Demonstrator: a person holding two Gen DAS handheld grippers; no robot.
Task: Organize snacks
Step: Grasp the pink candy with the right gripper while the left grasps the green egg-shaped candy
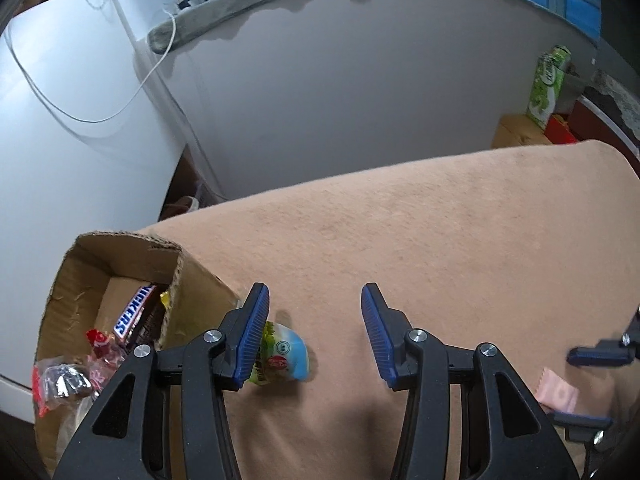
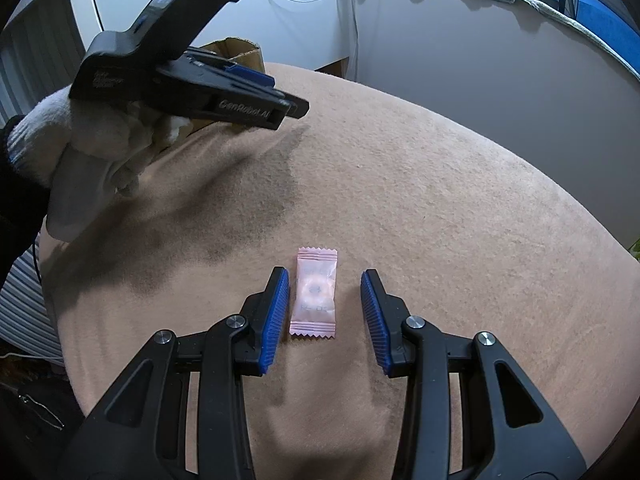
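Observation:
My left gripper [image 1: 315, 312] is open above the tan cloth-covered table [image 1: 440, 240]. A small green, white and blue snack packet [image 1: 286, 354] lies on the cloth, partly behind its left finger. A cardboard box [image 1: 64, 280] at the left holds a Snickers bar [image 1: 134, 312] and several wrapped candies. My right gripper [image 2: 324, 296] is open, low over the cloth, with a pink candy sachet [image 2: 315, 292] lying between its fingers, apart from both. The sachet [image 1: 558, 394] and the right gripper [image 1: 592, 388] also show at the right edge of the left wrist view.
The left gripper's body [image 2: 188, 92] and a gloved hand [image 2: 92, 140] hang over the table's left part. A white cabinet [image 1: 60, 160] with a cable stands left of the box. A grey wall [image 1: 360, 80] lies behind; a green carton [image 1: 546, 88] stands on boxes far right.

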